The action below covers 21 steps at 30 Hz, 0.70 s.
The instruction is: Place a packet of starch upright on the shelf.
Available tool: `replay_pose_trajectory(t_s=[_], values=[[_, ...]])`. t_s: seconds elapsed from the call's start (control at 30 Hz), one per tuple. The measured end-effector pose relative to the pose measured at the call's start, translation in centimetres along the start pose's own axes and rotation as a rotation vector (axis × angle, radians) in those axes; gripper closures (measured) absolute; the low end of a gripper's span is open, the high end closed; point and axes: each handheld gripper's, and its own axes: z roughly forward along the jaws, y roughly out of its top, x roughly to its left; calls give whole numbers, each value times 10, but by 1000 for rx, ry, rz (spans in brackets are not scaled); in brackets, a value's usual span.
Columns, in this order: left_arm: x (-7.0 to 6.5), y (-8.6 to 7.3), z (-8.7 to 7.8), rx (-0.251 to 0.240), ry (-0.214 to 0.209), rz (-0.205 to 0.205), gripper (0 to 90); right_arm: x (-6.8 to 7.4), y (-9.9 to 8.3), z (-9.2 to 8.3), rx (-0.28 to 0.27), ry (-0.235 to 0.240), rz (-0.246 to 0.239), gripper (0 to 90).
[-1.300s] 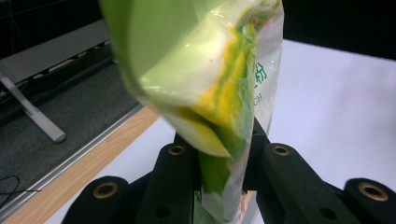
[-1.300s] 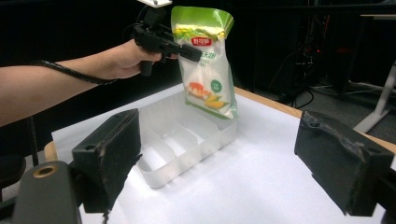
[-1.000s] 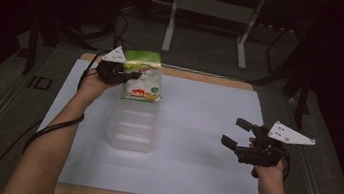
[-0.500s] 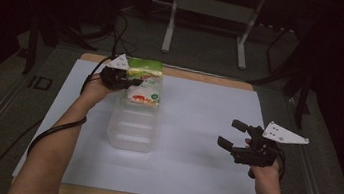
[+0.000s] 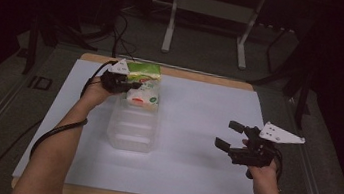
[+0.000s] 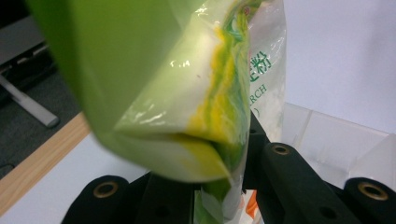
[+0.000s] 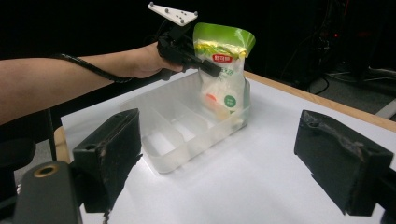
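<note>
At the far left of the white table [image 5: 189,180], the left gripper [image 5: 128,85] is clamping a green and white pouch [image 5: 143,85] by its upper part, jaws closed on the film, as the left gripper view is showing up close. The pouch is hanging upright, its lower end sitting down inside the far compartment of the clear plastic tray [image 5: 132,132], right beside the gripper. Moving right across bare table, well apart from the tray, the right gripper [image 5: 229,136] is hovering with jaws spread wide, grasping nothing, and its own view is looking back across at the tray and pouch.
</note>
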Motion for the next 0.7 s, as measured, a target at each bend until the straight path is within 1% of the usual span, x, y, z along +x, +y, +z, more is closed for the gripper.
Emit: replay_pose_trajectory(t_s=[0.07,0.1,0.13,0.17,0.2,0.23,0.27,0.3,0.33,0.4,0.47,0.53,0.57,0.6,0.7], values=[[0,3,0,16,8,-8,790,0,0,0,5,-2,-1,146],[-1,3,0,20,17,-12,769,0,-1,1,6,-1,-1,146],[-2,5,-1,14,49,-11,740,-1,-1,1,7,0,0,147],[-2,5,-2,1,49,-34,650,-1,-1,0,5,0,2,147],[-2,7,-3,-9,47,-52,620,-1,-1,0,5,1,4,147],[-2,8,-5,-28,59,-59,591,-1,-1,0,5,1,5,147],[-3,10,-6,-44,84,-71,529,-1,-1,-1,6,0,4,147],[-4,11,-6,-51,108,-101,427,-1,-1,-1,6,-1,4,146],[-4,13,-7,-59,96,-125,326,-1,-1,-1,6,-1,6,147],[-5,15,-9,-69,75,-157,260,-1,-1,-2,5,-2,6,147],[-6,16,-11,-78,66,-177,179,-1,-1,-3,5,-3,5,147],[-7,17,-13,-84,66,-214,171,-1,-1,-4,3,-3,6,147],[-7,18,-14,-80,72,-225,169,-1,-1,-4,3,-2,6,147],[-7,17,-15,-85,73,-229,136,0,-1,-4,3,-2,7,147],[-8,16,-18,-82,50,-261,100,0,-2,-3,9,0,6,147]])
